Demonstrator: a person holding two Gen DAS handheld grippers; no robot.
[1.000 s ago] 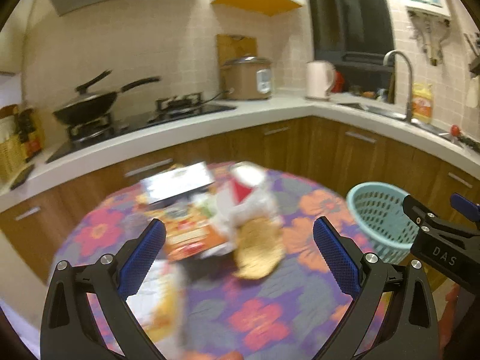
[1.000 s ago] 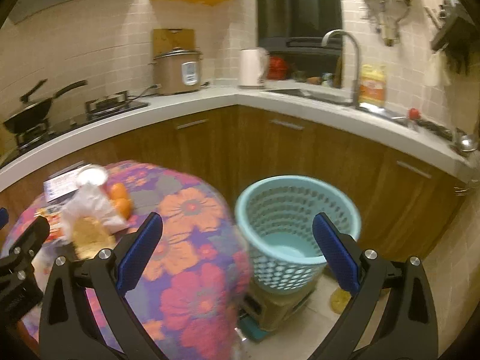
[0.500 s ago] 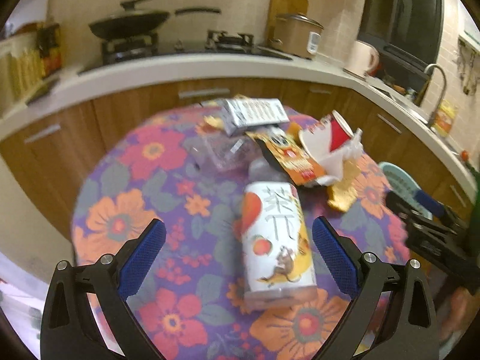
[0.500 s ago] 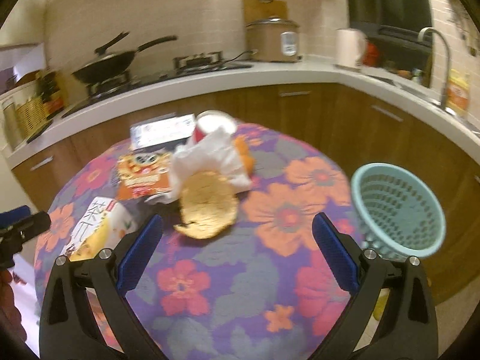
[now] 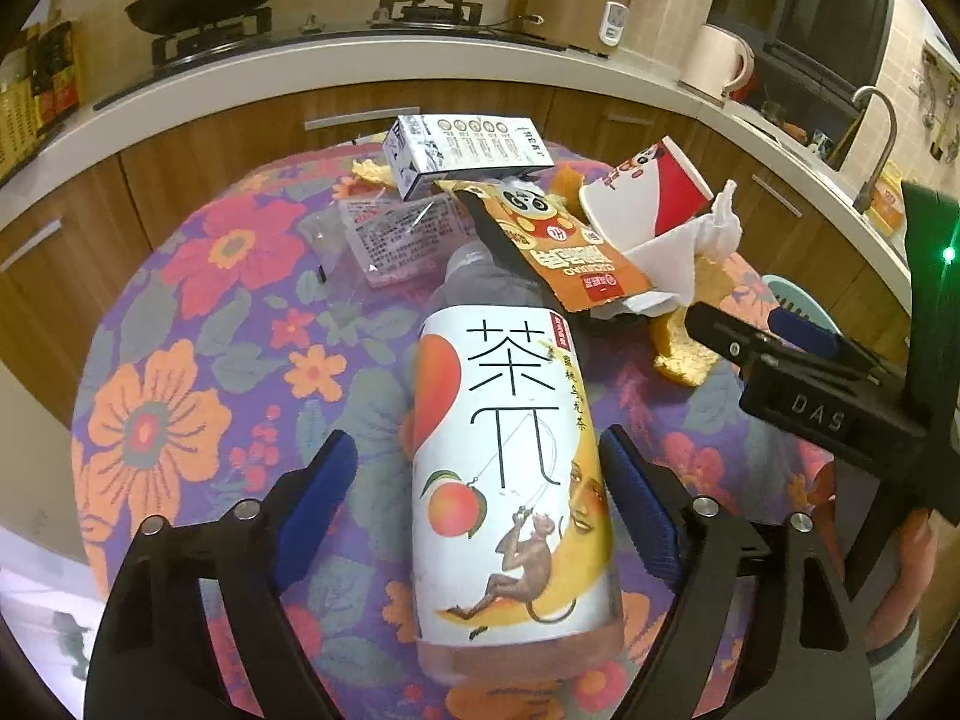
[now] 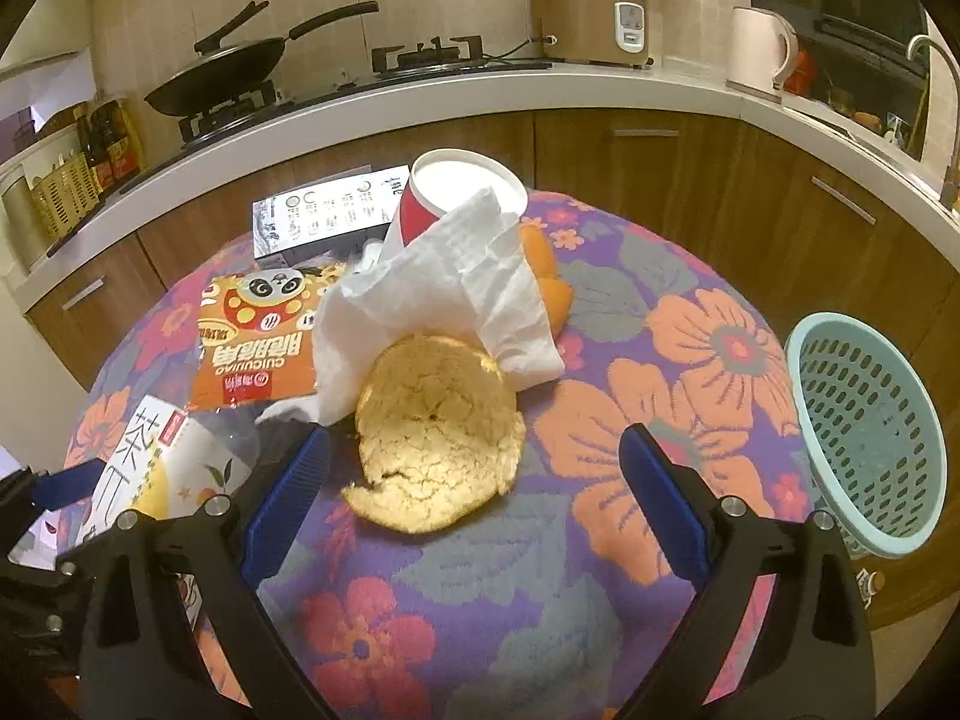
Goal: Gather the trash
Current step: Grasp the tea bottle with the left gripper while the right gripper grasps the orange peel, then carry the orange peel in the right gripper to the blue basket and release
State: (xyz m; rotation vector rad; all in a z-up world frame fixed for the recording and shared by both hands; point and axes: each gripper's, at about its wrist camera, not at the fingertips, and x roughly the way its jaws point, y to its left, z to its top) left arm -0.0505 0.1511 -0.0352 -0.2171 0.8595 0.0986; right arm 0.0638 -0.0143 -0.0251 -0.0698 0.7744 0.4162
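Note:
A tea bottle (image 5: 510,468) with a white peach label lies on the floral table between the open fingers of my left gripper (image 5: 480,504); it also shows in the right wrist view (image 6: 150,468). My right gripper (image 6: 474,492) is open, with a large orange peel (image 6: 435,438) lying between its fingers. Behind the peel lie a white tissue (image 6: 456,294), a red paper cup (image 6: 444,192), an orange snack bag (image 6: 258,342) and a white box (image 6: 324,216). A clear wrapper (image 5: 396,234) lies by the box (image 5: 468,150).
A light blue perforated basket (image 6: 864,432) stands beside the table at the right. The round table (image 6: 690,324) has a floral cloth. Behind it runs a curved kitchen counter (image 6: 420,96) with a wok, stove, rice cooker and kettle.
Both grippers have moved in close to the table. The left now straddles the tea bottle and the right straddles the orange peel. Both stay open.

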